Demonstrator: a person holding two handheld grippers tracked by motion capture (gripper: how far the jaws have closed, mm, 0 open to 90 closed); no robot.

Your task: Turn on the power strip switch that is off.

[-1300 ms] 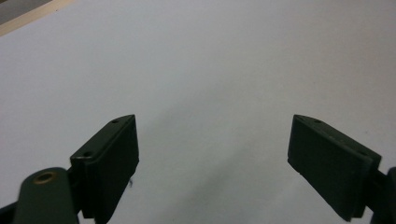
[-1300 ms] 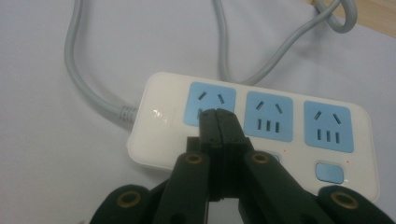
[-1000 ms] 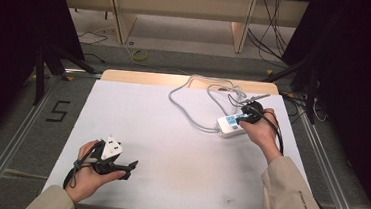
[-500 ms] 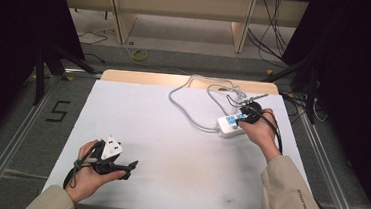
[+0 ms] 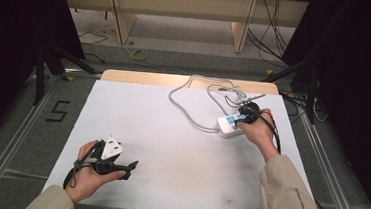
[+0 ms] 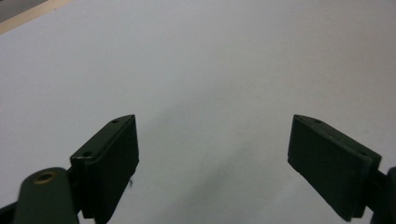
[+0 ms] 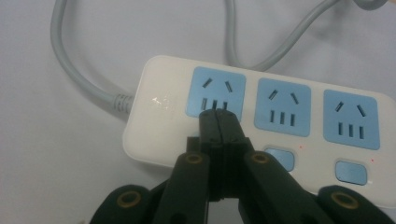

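Note:
A white power strip with three blue sockets and blue switches lies at the table's right side. Its grey cable loops toward the far edge. My right gripper is shut, with nothing between its jaws. In the right gripper view its tips rest at the lower edge of the leftmost socket, just above that socket's switch. My left gripper lies low over the white table at the front left. In the left gripper view its jaws stand wide open over bare surface.
The cable curls in loops behind the strip near the wooden far edge. A thin metal rod lies by those loops. Metal rails run along both sides of the table, with a floor mark "5" at the left.

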